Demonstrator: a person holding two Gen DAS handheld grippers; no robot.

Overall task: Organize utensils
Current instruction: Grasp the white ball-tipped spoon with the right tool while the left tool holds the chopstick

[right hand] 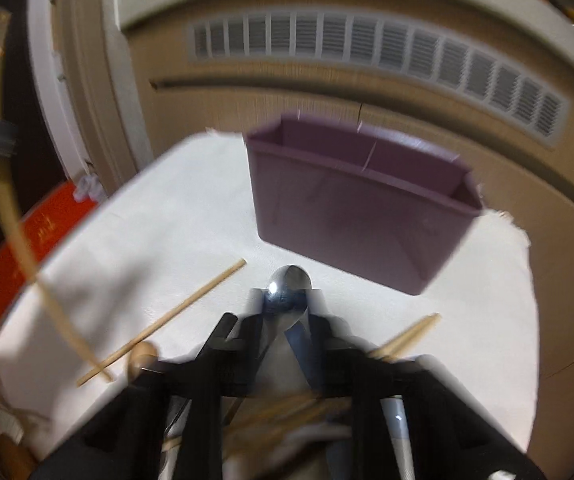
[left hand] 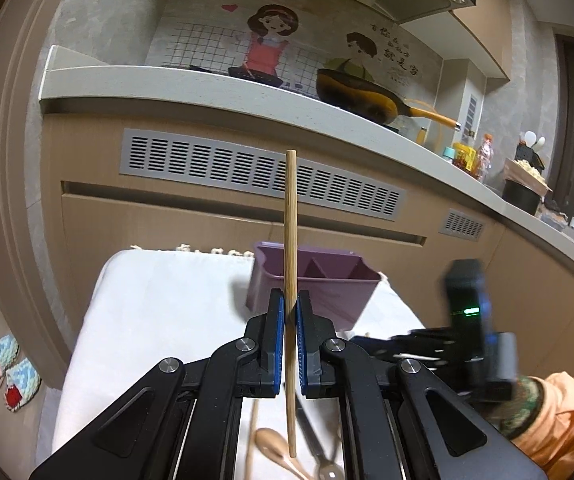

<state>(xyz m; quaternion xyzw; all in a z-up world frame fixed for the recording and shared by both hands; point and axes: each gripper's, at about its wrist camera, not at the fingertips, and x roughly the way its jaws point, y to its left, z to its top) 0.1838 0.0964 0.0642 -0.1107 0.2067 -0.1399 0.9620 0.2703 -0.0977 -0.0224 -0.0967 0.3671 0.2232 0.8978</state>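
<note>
My left gripper clamps 1 bamboo chopstick upright before the purple divided caddy on the white cloth, while my right gripper pinches a metal spoon, with 1 loose chopstick lying left.

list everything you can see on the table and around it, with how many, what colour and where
Purple plastic divided utensil holder: one, purple, far end of table.
White tablecloth: one, white, covering table.
Upright bamboo chopstick: one, tan, clamped in left gripper.
Loose bamboo chopstick: one, tan, lying on cloth.
Shiny metal spoon: one, silver, between right gripper's fingers.
Wooden spoon: one, tan, near edge.
Yellow-handled frying pan: one, on counter.
Left gripper: black, blue pads.
Right gripper: black, blurred.
</note>
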